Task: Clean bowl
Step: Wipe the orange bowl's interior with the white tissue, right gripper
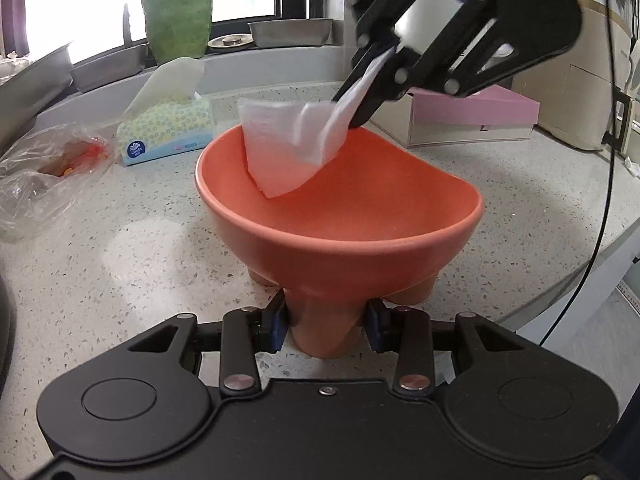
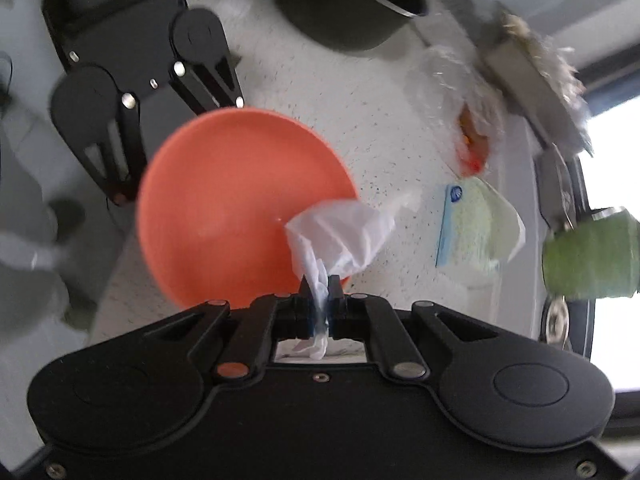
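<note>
An orange footed bowl (image 1: 340, 216) stands on the speckled counter (image 1: 132, 248). My left gripper (image 1: 326, 324) is shut on the bowl's near foot (image 1: 326, 332), a blue pad pressing each side. My right gripper (image 1: 352, 108) reaches in from the upper right, shut on a white tissue (image 1: 288, 148) that hangs over the bowl's far rim into its hollow. The right wrist view is blurred: there the right gripper (image 2: 322, 284) pinches the tissue (image 2: 340, 236) above the edge of the bowl (image 2: 224, 208), and the left gripper's black body shows at the upper left.
A tissue box (image 1: 164, 132) and a crumpled plastic bag (image 1: 44, 172) lie left of the bowl. A pink box (image 1: 472, 116) sits behind on the right. A green pot (image 1: 178, 12) and metal trays (image 1: 290, 32) line the windowsill. The counter's edge (image 1: 580, 280) curves away at right. A black pot (image 2: 348, 0) stands nearby.
</note>
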### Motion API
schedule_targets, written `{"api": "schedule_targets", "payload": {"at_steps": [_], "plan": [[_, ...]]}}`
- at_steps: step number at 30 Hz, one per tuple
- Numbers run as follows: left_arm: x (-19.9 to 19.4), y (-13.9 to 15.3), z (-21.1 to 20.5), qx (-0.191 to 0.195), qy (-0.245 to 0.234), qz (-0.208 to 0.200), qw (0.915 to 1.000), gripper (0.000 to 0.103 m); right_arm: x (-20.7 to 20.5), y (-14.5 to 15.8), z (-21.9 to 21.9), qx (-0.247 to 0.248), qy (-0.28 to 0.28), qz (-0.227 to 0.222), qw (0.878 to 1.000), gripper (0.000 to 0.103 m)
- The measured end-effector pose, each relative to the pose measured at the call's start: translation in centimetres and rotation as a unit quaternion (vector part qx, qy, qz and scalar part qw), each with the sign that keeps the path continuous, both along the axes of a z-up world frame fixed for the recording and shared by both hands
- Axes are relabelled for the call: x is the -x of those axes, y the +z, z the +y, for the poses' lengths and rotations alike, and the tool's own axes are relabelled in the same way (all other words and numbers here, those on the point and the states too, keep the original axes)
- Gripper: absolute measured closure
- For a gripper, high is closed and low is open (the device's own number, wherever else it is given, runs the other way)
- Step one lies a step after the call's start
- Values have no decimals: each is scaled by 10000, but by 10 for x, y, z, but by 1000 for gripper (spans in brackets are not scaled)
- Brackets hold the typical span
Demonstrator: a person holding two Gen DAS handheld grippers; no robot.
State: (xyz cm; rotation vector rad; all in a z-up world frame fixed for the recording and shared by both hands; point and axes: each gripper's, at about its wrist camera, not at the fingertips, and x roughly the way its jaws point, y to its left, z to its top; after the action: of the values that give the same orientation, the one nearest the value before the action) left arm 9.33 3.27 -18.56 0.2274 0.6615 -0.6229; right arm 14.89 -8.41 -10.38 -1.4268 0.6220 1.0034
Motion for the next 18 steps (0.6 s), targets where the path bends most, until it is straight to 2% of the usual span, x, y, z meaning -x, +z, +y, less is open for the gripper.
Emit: {"api": "schedule_targets", "payload": {"at_steps": [2, 9, 13, 15, 18], "plan": [[-1, 0, 0, 19, -24, -4, 10000, 65, 3, -3, -1, 249, 176, 9, 9995, 97], [1, -1, 3, 54, -64, -56, 9999, 65, 31, -4, -7, 986, 648, 630, 9910, 97], [1, -2, 3, 72, -52, -76, 9999, 65, 45, -5, -2, 1315, 935, 671, 9846, 96], [1, -2, 3, 56, -67, -76, 9999, 65, 51, -2, 1, 1418, 1084, 791, 9808, 96], [0, -2, 3, 38, -80, -69, 9999, 65, 56, 8, 10, 1316, 1210, 870, 9800, 96]]}}
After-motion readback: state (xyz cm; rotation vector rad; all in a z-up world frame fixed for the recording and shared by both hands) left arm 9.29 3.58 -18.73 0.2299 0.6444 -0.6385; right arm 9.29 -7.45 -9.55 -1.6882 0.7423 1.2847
